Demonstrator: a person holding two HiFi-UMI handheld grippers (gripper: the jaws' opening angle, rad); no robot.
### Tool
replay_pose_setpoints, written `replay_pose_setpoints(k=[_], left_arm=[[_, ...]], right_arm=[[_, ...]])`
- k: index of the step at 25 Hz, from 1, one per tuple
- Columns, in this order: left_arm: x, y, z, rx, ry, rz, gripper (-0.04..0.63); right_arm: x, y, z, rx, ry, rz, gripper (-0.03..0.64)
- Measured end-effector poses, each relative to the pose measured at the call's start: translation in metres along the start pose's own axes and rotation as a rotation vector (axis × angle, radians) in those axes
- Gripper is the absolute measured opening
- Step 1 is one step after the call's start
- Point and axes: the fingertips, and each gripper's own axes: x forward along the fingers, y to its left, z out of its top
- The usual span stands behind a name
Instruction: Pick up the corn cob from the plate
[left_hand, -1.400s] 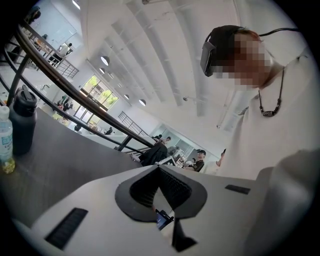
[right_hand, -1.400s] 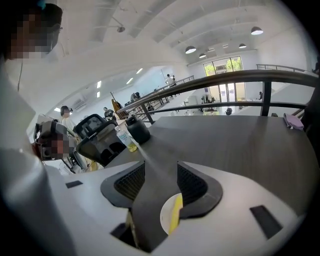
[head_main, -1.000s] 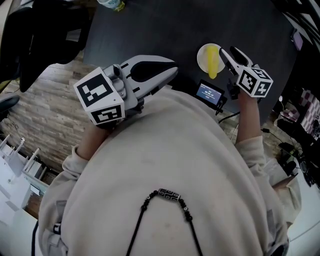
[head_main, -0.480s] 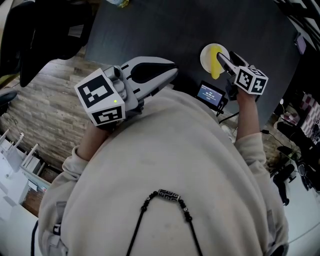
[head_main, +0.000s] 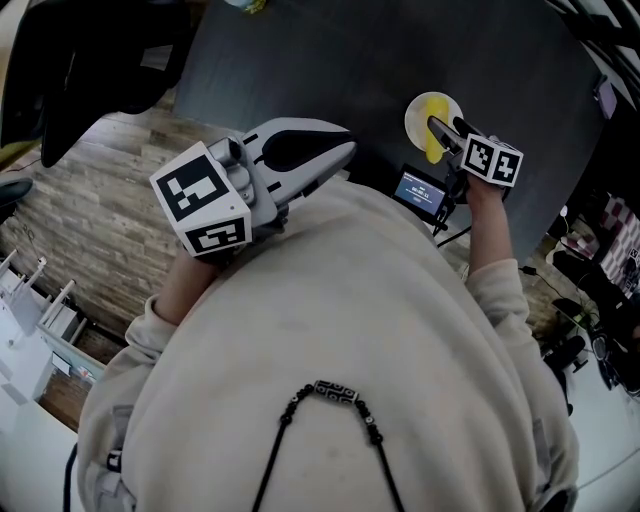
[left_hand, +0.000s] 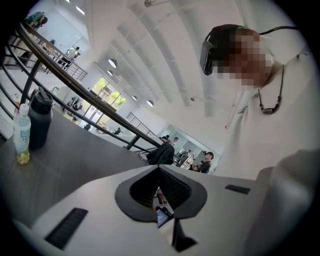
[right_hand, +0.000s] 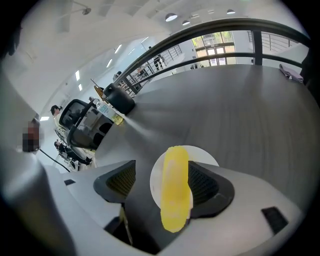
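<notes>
Nearest to me is the person's pale sweatshirt (head_main: 340, 330), with a dark beaded cord (head_main: 330, 392) hanging down it. All places below are given from the plate.

The left gripper (head_main: 346, 148) is held close to the chest, well to the near left of the plate, over the near edge of the dark table (head_main: 330, 60). Its jaws meet at the tips and have nothing between them.

Just on the near side of the plate, a small device with a lit screen (head_main: 420, 188) sits at the table edge.

The right gripper (right_hand: 161, 182) points steeply down over the plate's near side. Its jaws are opening and stand wide apart, one on each side of the corn cob (right_hand: 175, 192). The cob runs lengthwise between them. The left pad (right_hand: 120, 181) is clearly away from the cob; the right pad (right_hand: 202, 184) looks very close to it, but I see no squeeze, so nothing is gripped.

The yellow corn cob lies on the small round white plate (right_hand: 202, 154), its near end reaching past the rim.

Far beyond the plate and to its left, a clear drink bottle (right_hand: 111, 113) and a dark flask (right_hand: 121, 100) stand together on the table.
</notes>
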Motion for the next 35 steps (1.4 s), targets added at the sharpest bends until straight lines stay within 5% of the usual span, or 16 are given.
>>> replay_pose_setpoints(k=[35], left_arm=[[-0.005, 0.008, -0.008, -0.004, 0.002, 0.052, 0.006]], right_arm=[[0.045, -0.026, -0.036, 0.007, 0.244, -0.051, 0.313]])
